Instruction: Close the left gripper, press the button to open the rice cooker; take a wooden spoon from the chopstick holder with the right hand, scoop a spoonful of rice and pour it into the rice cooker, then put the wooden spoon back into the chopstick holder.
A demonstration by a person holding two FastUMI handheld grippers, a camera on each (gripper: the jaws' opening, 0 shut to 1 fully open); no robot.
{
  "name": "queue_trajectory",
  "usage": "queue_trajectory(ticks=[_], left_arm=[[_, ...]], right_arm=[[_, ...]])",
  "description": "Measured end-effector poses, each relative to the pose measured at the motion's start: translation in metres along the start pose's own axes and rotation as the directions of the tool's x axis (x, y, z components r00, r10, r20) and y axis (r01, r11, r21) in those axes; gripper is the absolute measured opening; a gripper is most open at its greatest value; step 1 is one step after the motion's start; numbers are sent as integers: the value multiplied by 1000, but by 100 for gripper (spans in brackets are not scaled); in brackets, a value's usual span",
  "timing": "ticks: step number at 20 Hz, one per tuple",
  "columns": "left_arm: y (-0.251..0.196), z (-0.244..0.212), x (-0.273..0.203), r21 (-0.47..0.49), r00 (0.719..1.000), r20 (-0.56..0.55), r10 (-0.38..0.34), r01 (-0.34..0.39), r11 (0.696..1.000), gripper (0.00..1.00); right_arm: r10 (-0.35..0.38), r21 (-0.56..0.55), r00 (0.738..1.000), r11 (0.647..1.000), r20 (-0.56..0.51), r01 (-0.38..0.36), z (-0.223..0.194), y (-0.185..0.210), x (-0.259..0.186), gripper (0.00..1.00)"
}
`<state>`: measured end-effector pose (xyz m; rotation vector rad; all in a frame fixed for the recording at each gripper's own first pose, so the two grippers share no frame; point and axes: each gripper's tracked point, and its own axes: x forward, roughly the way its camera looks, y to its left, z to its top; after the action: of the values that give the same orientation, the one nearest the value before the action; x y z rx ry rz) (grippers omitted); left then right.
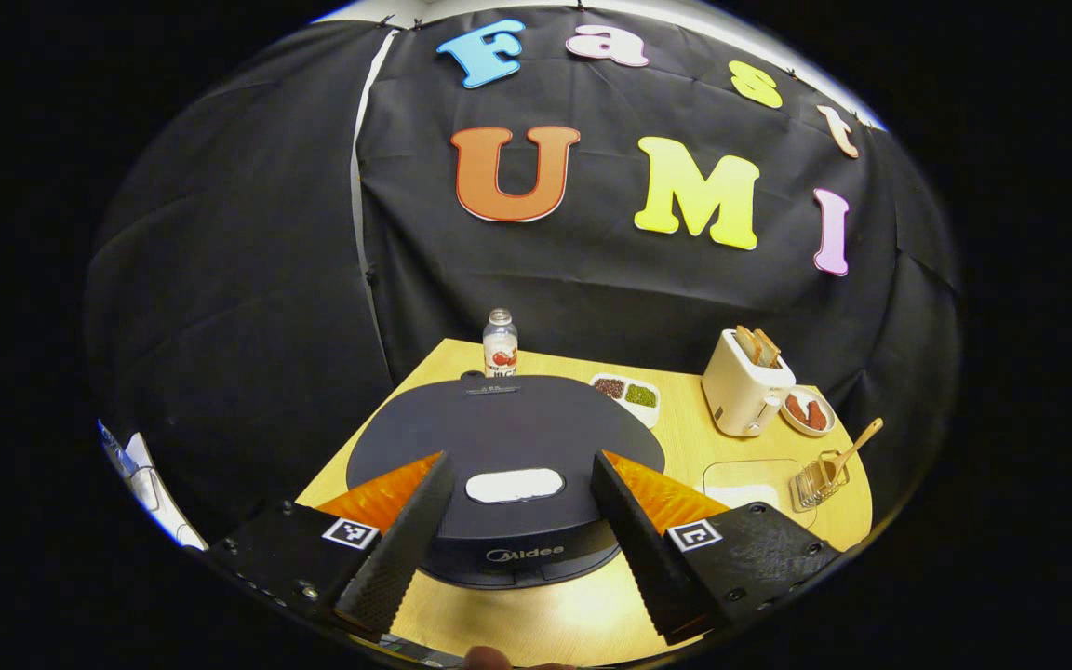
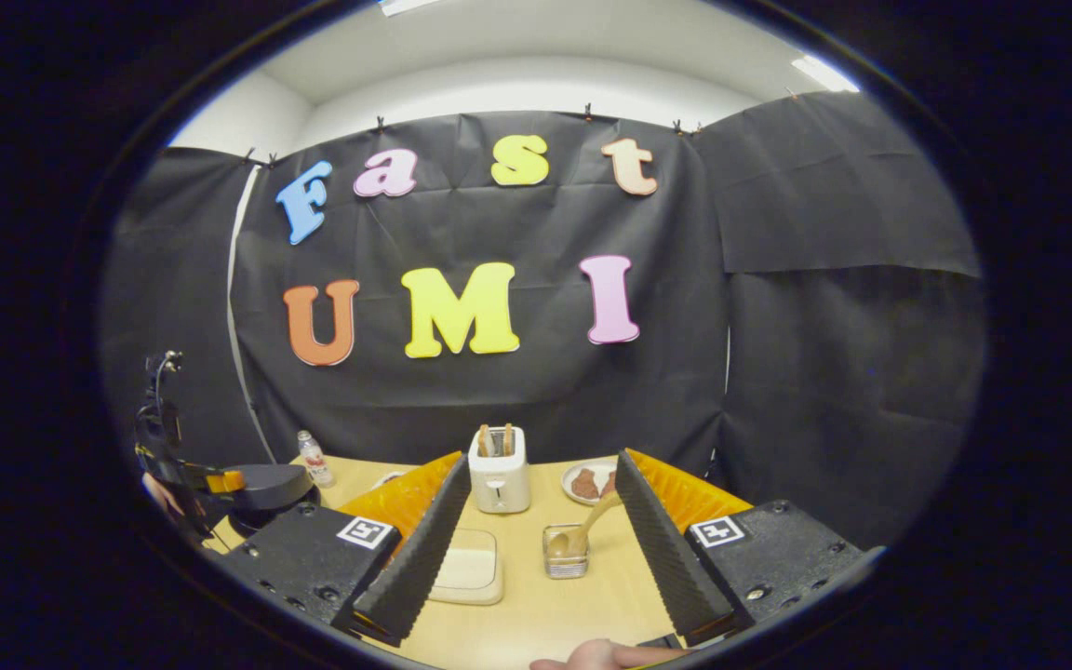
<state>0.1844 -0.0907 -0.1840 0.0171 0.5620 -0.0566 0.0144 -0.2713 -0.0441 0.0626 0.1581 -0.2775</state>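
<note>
The dark rice cooker [image 1: 499,437] sits right in front of me with its lid down and a white button [image 1: 515,485] near the front. My left gripper [image 1: 519,458] is open above the lid, one finger on each side of the button. The wooden spoon [image 1: 857,447] stands in the wire chopstick holder [image 1: 813,482] at the right, beside a clear container of rice [image 1: 750,484]. In the right gripper view my right gripper [image 2: 541,461] is open and holds nothing, back from the holder [image 2: 566,551], spoon [image 2: 592,519] and rice container [image 2: 469,568]. The cooker [image 2: 266,486] lies far left.
A cream toaster [image 1: 745,386] with toast stands at the back right, next to a plate [image 1: 808,411] of reddish food. A small bottle [image 1: 500,342] and a two-part dish of beans [image 1: 627,393] stand behind the cooker. The wooden table [image 1: 582,614] ends close to me.
</note>
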Motion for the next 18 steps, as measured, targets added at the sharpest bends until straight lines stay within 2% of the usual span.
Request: queue_trajectory(ticks=[7,8,9,12,18], left_arm=[[-1,-35,13,17,999,-48,26,-25,1000,97],[-2,-38,14,17,998,-52,31,-30,999,97],[-3,-42,15,15,997,-62,34,-33,999,97],[-3,-54,19,7,995,-92,48,-48,999,98],[-4,-61,19,-15,995,-72,67,-68,998,99]], right_arm=[[36,-18,999,999,-16,-37,-3,4,13,100],[37,-21,999,999,-19,-38,-4,2,16,97],[41,-20,999,999,-23,-41,-5,3,17,100],[57,-11,998,998,-31,-58,-8,5,25,100],[104,-5,994,995,-40,-104,-16,7,45,97]])
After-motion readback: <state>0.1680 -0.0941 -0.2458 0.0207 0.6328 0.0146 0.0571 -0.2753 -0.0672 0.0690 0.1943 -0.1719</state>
